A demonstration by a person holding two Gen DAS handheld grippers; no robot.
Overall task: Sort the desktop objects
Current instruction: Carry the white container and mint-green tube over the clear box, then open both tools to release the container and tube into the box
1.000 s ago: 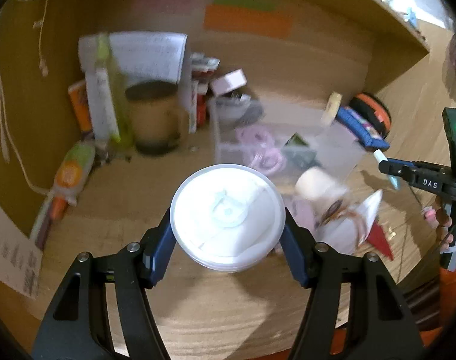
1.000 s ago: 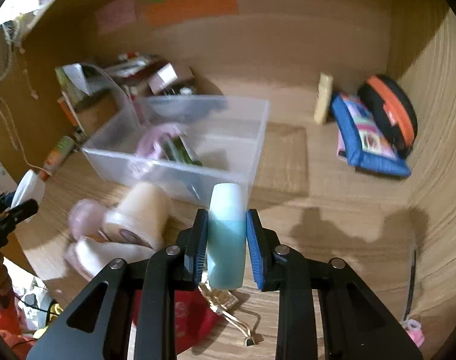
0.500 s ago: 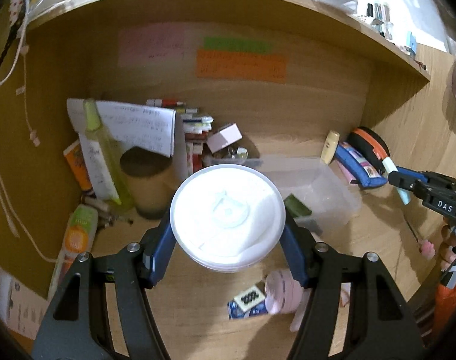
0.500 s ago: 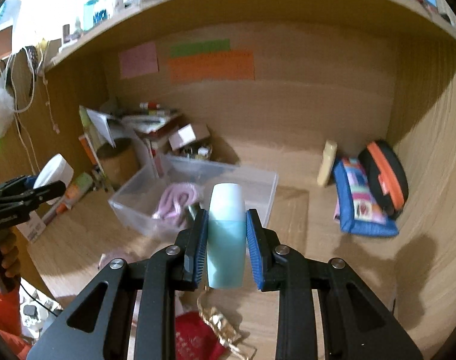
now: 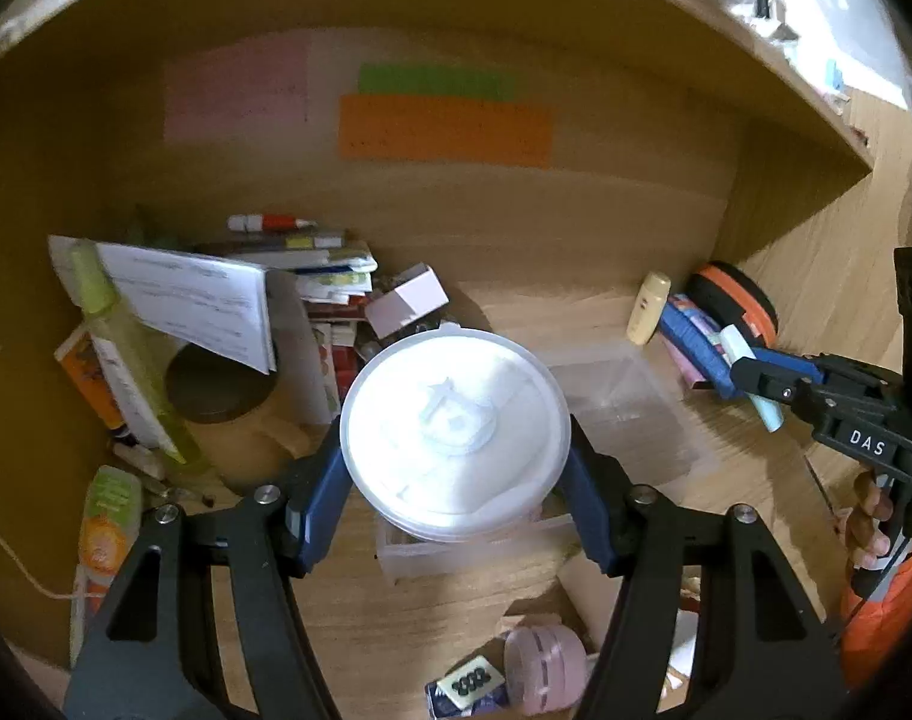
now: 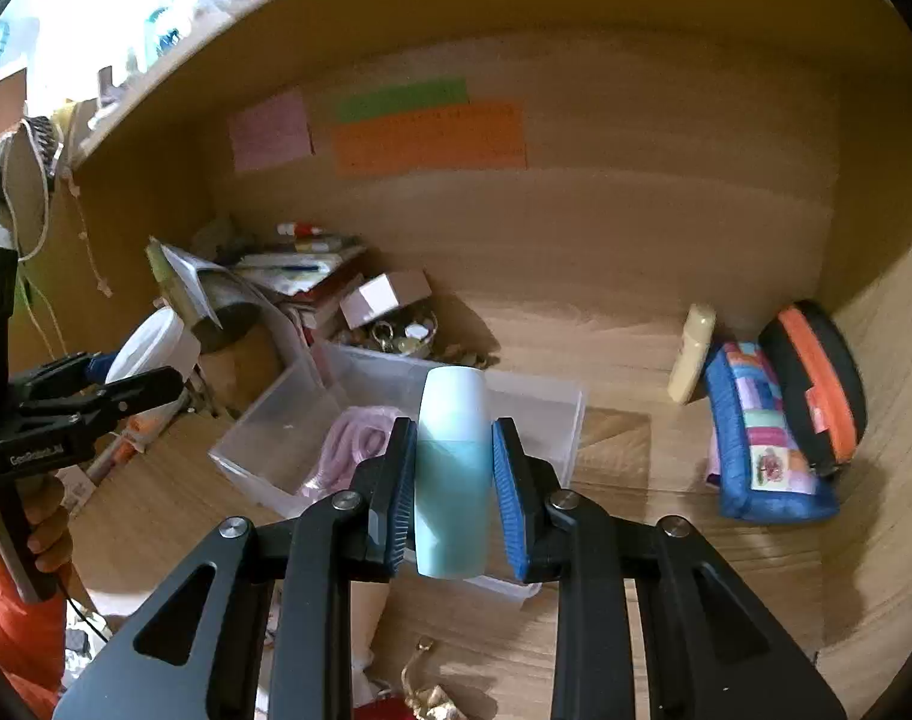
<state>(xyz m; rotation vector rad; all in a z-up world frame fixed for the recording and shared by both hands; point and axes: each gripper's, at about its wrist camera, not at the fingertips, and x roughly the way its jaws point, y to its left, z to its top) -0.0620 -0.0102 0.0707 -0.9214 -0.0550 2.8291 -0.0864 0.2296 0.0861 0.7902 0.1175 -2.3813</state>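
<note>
My left gripper [image 5: 456,480] is shut on a round white lidded tub [image 5: 454,431] and holds it in the air above the clear plastic bin [image 5: 630,414]. The tub also shows in the right wrist view [image 6: 150,348]. My right gripper [image 6: 453,480] is shut on a pale teal bottle with a white cap [image 6: 453,468], held over the clear bin [image 6: 276,426]. Pink coiled items [image 6: 354,438] lie inside the bin. From the left wrist view the right gripper [image 5: 750,378] is at the right, over the blue pouch.
A blue patchwork pouch [image 6: 756,444] and an orange-black case [image 6: 816,384] lie at the right wall with a cream tube [image 6: 690,354]. Papers, a mug [image 5: 228,402], bottles and a small box [image 5: 405,300] crowd the back left. A pink tape roll [image 5: 543,666] lies in front.
Both grippers have risen and pulled back from the desk, each still holding its object. The bin now sits farther below and ahead of them.
</note>
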